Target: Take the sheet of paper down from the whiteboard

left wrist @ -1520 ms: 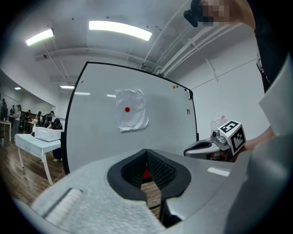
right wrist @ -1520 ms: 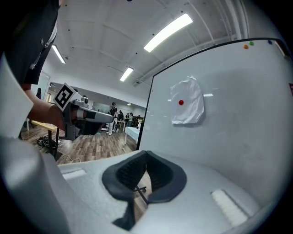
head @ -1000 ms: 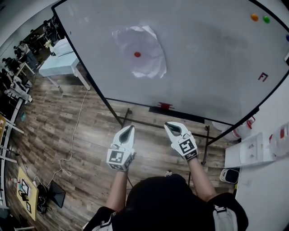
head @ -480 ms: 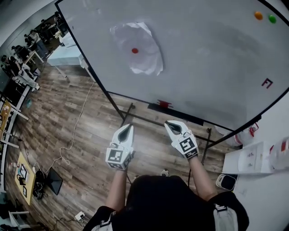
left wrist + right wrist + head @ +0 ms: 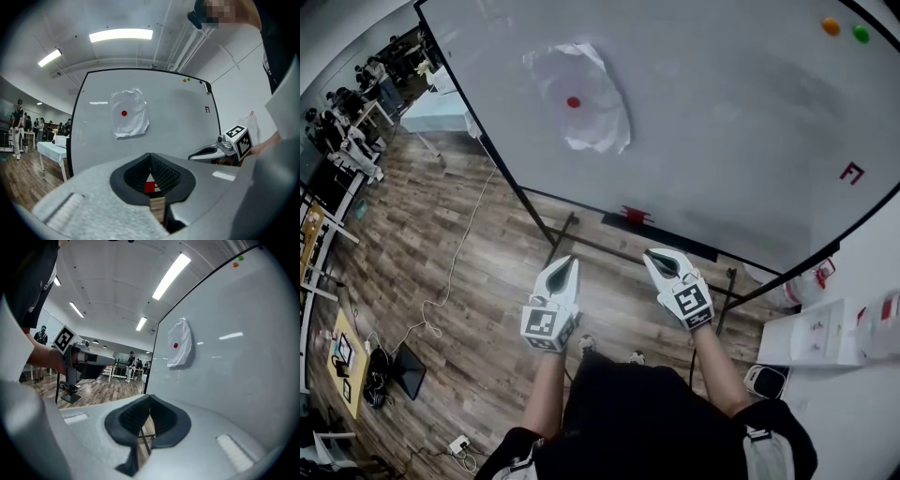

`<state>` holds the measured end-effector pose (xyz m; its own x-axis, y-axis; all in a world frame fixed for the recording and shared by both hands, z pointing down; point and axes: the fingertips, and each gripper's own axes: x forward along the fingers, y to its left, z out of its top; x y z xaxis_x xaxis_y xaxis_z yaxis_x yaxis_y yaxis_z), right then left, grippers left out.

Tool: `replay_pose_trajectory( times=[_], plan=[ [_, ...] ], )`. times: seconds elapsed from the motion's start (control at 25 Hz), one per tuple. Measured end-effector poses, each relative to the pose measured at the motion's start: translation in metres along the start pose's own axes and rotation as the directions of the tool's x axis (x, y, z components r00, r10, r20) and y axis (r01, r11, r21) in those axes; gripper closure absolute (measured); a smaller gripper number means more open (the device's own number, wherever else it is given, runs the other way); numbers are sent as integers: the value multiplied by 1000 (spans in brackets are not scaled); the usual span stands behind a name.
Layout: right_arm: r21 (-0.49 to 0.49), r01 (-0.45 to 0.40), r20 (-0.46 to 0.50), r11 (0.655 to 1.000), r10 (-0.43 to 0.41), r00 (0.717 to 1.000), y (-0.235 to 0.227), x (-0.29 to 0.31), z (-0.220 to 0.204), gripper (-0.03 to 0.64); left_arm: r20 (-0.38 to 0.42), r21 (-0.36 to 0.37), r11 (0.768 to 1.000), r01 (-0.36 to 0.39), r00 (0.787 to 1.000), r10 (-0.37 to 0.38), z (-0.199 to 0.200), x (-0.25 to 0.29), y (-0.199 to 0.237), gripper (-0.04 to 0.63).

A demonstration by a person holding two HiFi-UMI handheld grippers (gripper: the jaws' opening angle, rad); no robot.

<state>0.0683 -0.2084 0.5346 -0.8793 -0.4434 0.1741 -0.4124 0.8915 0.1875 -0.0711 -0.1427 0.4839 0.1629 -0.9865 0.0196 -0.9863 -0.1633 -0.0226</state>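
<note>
- You are holding the left claw (image 5: 566,266) low in front of you. Its jaws are pressing together with nothing between them, and it is pointing toward the large white whiteboard on a black stand (image 5: 722,131), well short of it.
- The crumpled white sheet of paper (image 5: 598,122) is sitting on the upper left part of that board, well above both claws. A small round red magnet (image 5: 573,101) is pinning it near its middle, and its lower edge is lifting off the surface.
- You are carrying the right claw (image 5: 662,260) near the left one, likewise closed and empty.
- If you are arriving at the sheet with the jaws together, you are likely only pushing it flat or smearing it sideways under the magnet, so part them first.
- If you are pulling on the loose edge while the magnet is bearing down, the paper is probably tearing at the pin, or the magnet is sliding off and dropping to the floor.
- If you are leaning a claw hard into the board, the stand may be tipping or shifting away from you.
</note>
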Motion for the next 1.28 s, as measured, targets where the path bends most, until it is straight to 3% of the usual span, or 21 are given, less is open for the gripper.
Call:
replay_pose_trajectory(
  times=[0.64,1.0,1.28],
  plan=[
    [-40,45,-25,998,-46,999,-36,41,13,612,57,5,998,63,996,-63,20,63,43,584],
    [-59,91,8,994,-91,996,-73,98,46,612,108,46,995,90,990,-95,54,126,93,584],
    [-47,129,44,991,-127,991,-98,127,68,614,162,126,982,142,973,-162,91,170,115,584]
  ],
)
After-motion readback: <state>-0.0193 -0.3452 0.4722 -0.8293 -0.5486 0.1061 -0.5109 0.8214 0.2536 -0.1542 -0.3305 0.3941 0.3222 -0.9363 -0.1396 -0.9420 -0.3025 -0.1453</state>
